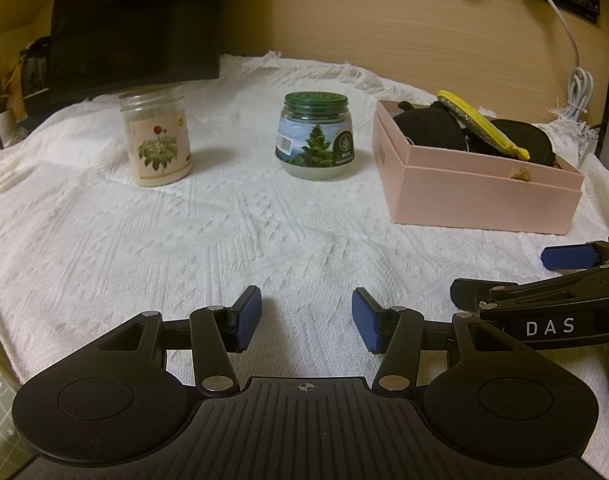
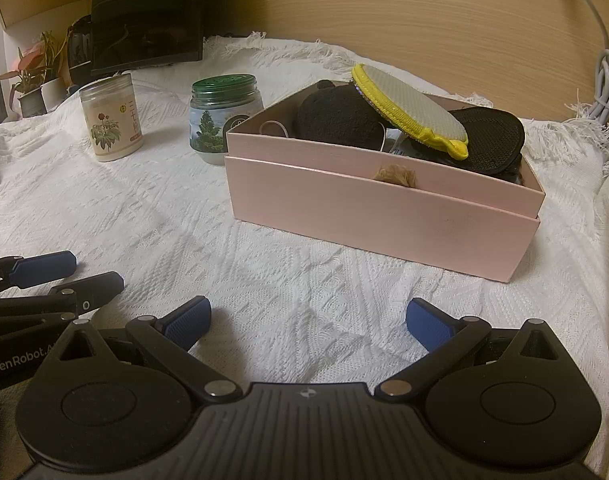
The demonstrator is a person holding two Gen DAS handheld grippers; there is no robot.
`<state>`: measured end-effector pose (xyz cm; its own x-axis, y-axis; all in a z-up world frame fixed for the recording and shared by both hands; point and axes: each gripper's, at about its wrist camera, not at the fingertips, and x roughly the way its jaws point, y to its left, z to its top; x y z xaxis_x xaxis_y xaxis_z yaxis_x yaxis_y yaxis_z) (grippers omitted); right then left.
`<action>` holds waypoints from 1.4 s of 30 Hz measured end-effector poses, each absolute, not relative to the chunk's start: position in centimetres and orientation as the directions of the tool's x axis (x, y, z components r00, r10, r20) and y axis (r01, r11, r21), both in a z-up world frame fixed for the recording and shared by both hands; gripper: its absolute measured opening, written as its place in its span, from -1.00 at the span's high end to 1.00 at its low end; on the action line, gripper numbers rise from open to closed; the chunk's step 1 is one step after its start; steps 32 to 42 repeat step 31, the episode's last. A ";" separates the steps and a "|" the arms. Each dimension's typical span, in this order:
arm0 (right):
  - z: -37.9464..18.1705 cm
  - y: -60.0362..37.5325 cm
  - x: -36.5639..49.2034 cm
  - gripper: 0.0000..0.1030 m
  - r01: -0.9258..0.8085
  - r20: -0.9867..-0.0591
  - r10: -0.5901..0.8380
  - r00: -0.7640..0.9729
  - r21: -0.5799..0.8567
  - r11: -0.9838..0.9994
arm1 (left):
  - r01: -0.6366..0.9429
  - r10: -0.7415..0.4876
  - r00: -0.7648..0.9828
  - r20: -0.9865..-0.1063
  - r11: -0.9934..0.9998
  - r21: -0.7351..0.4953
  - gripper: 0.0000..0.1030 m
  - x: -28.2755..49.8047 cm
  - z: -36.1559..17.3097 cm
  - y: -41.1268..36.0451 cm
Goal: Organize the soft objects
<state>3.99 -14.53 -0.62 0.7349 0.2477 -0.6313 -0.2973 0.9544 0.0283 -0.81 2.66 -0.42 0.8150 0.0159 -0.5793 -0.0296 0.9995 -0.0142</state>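
Observation:
A pink box (image 1: 480, 196) (image 2: 368, 216) stands on the white cloth at the right. It holds black soft pads (image 1: 428, 130) (image 2: 336, 118), a yellow-edged scrub pad (image 1: 484, 126) (image 2: 412, 110) leaning on top, and a small brown tuft (image 2: 394, 176) at its front rim. My left gripper (image 1: 306, 318) is open and empty, low over the cloth, well in front of the box. My right gripper (image 2: 308, 322) is open and empty, in front of the box; it also shows at the right edge of the left wrist view (image 1: 544, 272).
A green-lidded jar (image 1: 314, 136) (image 2: 220, 116) and a flower-label jar (image 1: 156, 136) (image 2: 110, 118) stand on the white cloth (image 1: 184, 232). A black monitor (image 1: 132, 28) sits behind. A white cable (image 1: 576, 84) hangs at right. Potted plants (image 2: 32, 76) stand far left.

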 end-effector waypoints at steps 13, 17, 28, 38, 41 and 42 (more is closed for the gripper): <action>-0.6 -14.5 4.0 -1.00 -0.297 -0.631 0.248 0.735 0.028 0.954 | -0.030 0.017 0.815 -0.579 0.999 -0.013 -0.08 -0.8 -0.4 2.7; -0.7 -14.5 4.0 -1.00 -0.297 -0.631 0.248 0.735 0.028 0.954 | -0.029 0.016 0.815 -0.579 0.999 -0.013 -0.08 -0.8 -0.4 2.7; -0.7 -14.5 4.0 -1.00 -0.297 -0.631 0.247 0.735 0.028 0.955 | -0.029 0.017 0.815 -0.580 0.999 -0.012 -0.08 -0.8 -0.4 2.6; -0.7 -14.5 4.0 -1.00 -0.297 -0.631 0.247 0.735 0.028 0.955 | -0.031 0.012 0.812 -0.583 0.999 -0.022 -0.08 -0.8 -0.3 2.8; -0.7 -14.5 4.0 -1.00 -0.297 -0.631 0.247 0.735 0.028 0.955 | -0.031 0.012 0.812 -0.583 0.999 -0.022 -0.08 -0.8 -0.3 2.8; -0.7 -14.5 4.0 -1.00 -0.297 -0.631 0.247 0.735 0.028 0.955 | -0.031 0.012 0.812 -0.583 0.999 -0.022 -0.08 -0.8 -0.3 2.8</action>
